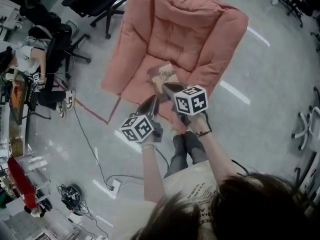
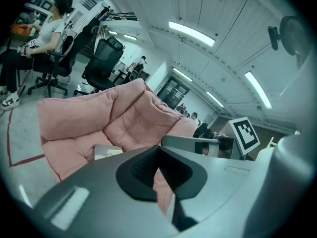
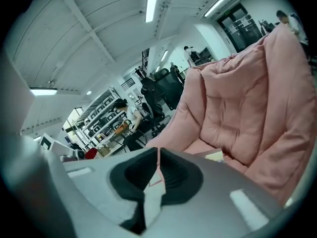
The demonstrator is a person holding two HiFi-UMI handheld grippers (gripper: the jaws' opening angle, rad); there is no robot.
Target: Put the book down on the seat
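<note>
A book [image 1: 164,75] lies flat on the seat of the pink cushioned armchair [image 1: 200,24], near the seat's front edge. Its pale cover also shows low in the left gripper view as the book [image 2: 106,151] and in the right gripper view as the book [image 3: 215,156]. My left gripper [image 1: 154,100] hovers just in front of the seat, jaws shut with nothing between them [image 2: 158,155]. My right gripper [image 1: 166,87] is beside it, a little closer to the book and apart from it, jaws likewise shut and empty [image 3: 158,152].
A red tape line [image 1: 90,111] runs on the floor left of the armchair. Black office chairs [image 1: 97,1] stand behind it. A person [image 1: 35,59] sits at a desk at far left. Cables and a power strip [image 1: 112,184] lie on the floor near my feet.
</note>
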